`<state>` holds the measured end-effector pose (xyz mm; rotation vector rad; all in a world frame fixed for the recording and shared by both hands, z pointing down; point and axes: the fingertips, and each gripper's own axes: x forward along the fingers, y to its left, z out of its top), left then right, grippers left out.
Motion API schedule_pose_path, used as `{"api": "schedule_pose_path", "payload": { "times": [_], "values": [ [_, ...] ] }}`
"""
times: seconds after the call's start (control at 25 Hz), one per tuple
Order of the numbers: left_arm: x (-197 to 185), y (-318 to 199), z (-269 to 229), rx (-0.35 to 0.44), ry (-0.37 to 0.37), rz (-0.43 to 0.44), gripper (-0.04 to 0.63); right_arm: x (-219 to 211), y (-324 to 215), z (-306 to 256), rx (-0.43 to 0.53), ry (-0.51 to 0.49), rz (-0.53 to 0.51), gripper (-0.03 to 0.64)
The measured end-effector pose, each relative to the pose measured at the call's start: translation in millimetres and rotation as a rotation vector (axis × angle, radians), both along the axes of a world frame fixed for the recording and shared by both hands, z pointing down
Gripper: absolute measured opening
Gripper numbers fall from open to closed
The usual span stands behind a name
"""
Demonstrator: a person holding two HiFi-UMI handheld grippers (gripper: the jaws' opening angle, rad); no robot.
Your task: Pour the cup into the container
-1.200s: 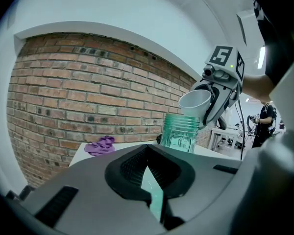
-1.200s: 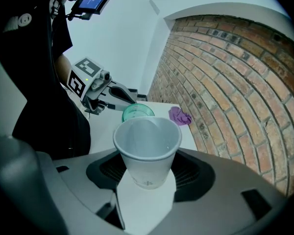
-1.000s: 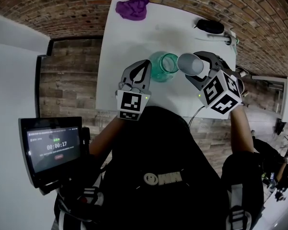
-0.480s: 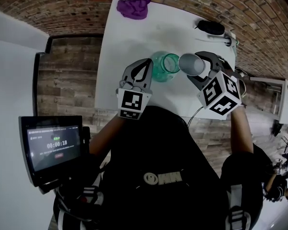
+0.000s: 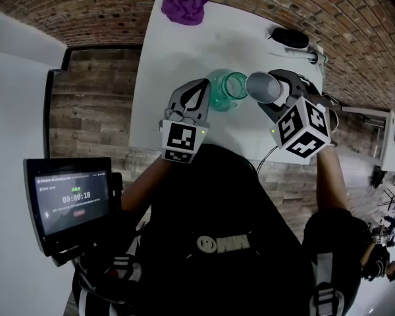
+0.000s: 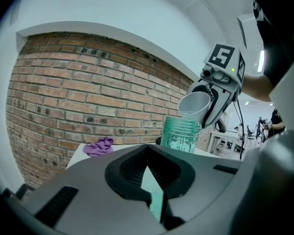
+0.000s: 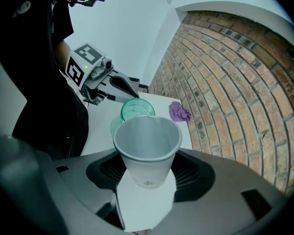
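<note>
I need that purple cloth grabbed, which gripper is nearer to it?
Left. The left gripper sits in front of the purple cloth, apart from it; the right gripper, holding the cup, is farther right.

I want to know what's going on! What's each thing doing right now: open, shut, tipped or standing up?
paper cup, gripped, tipped toward the jar's mouth.
green jar, upright, no lid.
right gripper, shut on the paper cup.
left gripper, shut, empty.
purple cloth, crumpled.
tablet screen, switched on.
</note>
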<state>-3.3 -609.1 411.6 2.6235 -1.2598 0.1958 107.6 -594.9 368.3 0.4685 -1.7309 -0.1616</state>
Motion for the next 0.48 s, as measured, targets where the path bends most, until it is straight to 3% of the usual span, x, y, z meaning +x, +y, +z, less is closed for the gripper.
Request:
{"api": "schedule_pose_path", "payload": {
  "times": [0.48],
  "values": [
    [2.9,-2.5,-3.6,0.009,0.006,0.002,-0.003,2.0,-1.4,1.3,-0.004,0.027,-0.004,0.276]
  ]
}}
